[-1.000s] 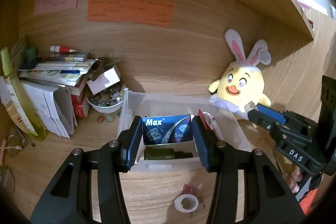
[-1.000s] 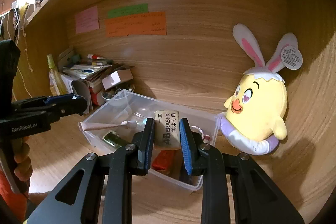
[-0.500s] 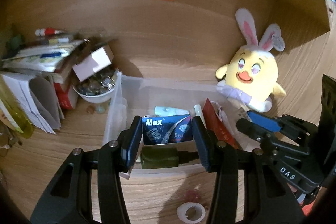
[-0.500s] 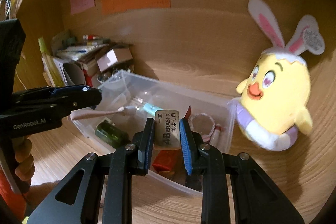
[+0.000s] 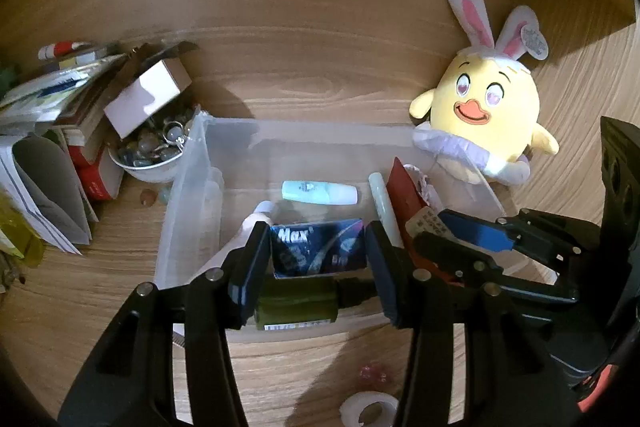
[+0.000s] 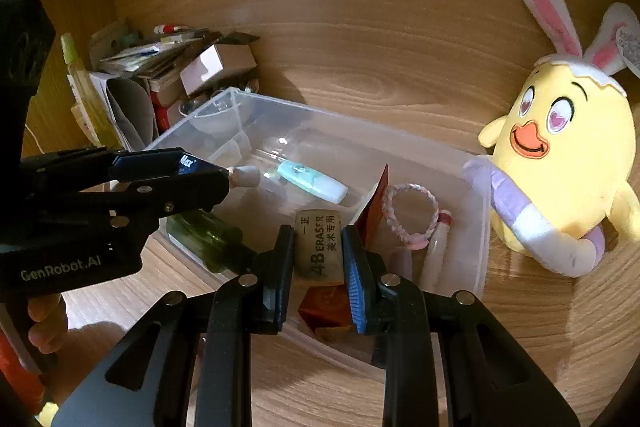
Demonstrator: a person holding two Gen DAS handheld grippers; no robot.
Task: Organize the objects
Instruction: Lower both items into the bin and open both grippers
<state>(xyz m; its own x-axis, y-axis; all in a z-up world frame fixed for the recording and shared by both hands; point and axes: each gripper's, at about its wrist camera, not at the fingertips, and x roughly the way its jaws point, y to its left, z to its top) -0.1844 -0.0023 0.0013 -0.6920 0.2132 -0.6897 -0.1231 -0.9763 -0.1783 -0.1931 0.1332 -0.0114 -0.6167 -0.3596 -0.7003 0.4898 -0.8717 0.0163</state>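
- Warm, dim indoor light falls from above and in front, leaving both fisheye views dark at their rounded corners.
- Black shadows pool on the worktop [image 5: 304, 367] beneath the left gripper [image 5: 316, 259].
- Soft glare marks the clear bin [image 6: 476, 239]; straight wood grain bows towards the edges.
- Focus holds, slightly soft.

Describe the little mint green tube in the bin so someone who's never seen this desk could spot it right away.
Find the clear plastic bin on the wooden desk, just left of the yellow bunny-eared plush. The mint green tube lies flat on the bin's floor towards its back wall. Unlike the dark green bottle at the front and the pink braided bracelet to the right, it is pale, with a white cap.
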